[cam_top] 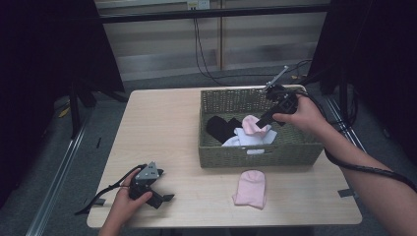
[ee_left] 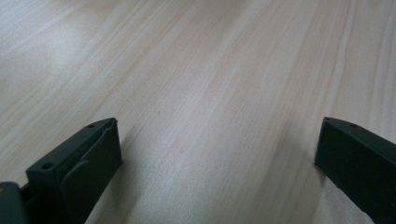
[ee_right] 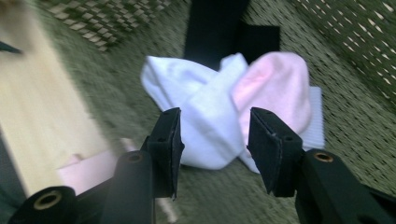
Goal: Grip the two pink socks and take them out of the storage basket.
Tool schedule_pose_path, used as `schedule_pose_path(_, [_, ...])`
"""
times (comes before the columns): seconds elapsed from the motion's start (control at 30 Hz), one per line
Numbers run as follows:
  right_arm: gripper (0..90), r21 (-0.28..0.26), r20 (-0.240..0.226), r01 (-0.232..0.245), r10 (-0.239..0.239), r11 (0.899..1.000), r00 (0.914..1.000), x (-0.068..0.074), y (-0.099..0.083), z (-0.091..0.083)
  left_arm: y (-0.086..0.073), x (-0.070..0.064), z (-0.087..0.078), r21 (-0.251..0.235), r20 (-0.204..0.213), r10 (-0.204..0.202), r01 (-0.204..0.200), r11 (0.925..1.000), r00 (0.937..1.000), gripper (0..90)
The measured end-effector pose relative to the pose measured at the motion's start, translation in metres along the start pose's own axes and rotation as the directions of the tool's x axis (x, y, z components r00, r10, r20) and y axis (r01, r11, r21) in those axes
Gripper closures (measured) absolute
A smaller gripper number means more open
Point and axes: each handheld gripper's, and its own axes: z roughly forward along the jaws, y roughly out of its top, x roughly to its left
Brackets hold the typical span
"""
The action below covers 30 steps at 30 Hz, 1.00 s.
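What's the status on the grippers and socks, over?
Left gripper open, idle on table. Right gripper open over white sock and pink sock in basket. Nothing blocking.

Dim room, dark surroundings, blurred basket edges

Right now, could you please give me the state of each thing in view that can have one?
Left gripper: open, low over bare table.
Right gripper: open, over the socks, gripping nothing.
Basket: upright, holding socks.
White sock: crumpled in basket.
Pink sock in basket: lying on the white one.
Black sock: in basket.
Pink sock on table: flat, in front of the basket.
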Motion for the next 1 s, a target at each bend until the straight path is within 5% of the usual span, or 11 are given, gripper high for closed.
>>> schedule_pose_path(0.27, [52.2, 0.027, 0.04, -0.041, 0.04, 0.999, 0.9984, -0.019, -0.001, 0.035, 0.0, 0.0, 0.0, 0.0, 0.0, 0.001, -0.001, 1.0, 1.0, 0.0])
schedule_pose_path(0.63, [45.8, 0.028, 0.073, -0.126, 0.124, 0.992, 0.9896, -0.043, -0.008, 0.062, 0.0, 0.0, 0.0, -0.001, 0.001, 0.0, 0.0, 1.0, 1.0, 0.0])
schedule_pose_path(0.73, [50.0, 0.049, 0.062, -0.141, 0.138, 0.989, 0.9885, -0.046, -0.011, 0.071, 0.0, 0.0, 0.0, -0.001, 0.001, 0.001, -0.001, 1.0, 1.0, 0.0])
schedule_pose_path(1.0, [79.7, 0.111, 0.054, -0.133, 0.127, 0.985, 0.9904, -0.043, -0.012, 0.073, 0.0, 0.0, 0.0, -0.001, 0.001, 0.001, -0.001, 1.0, 1.0, 0.0])
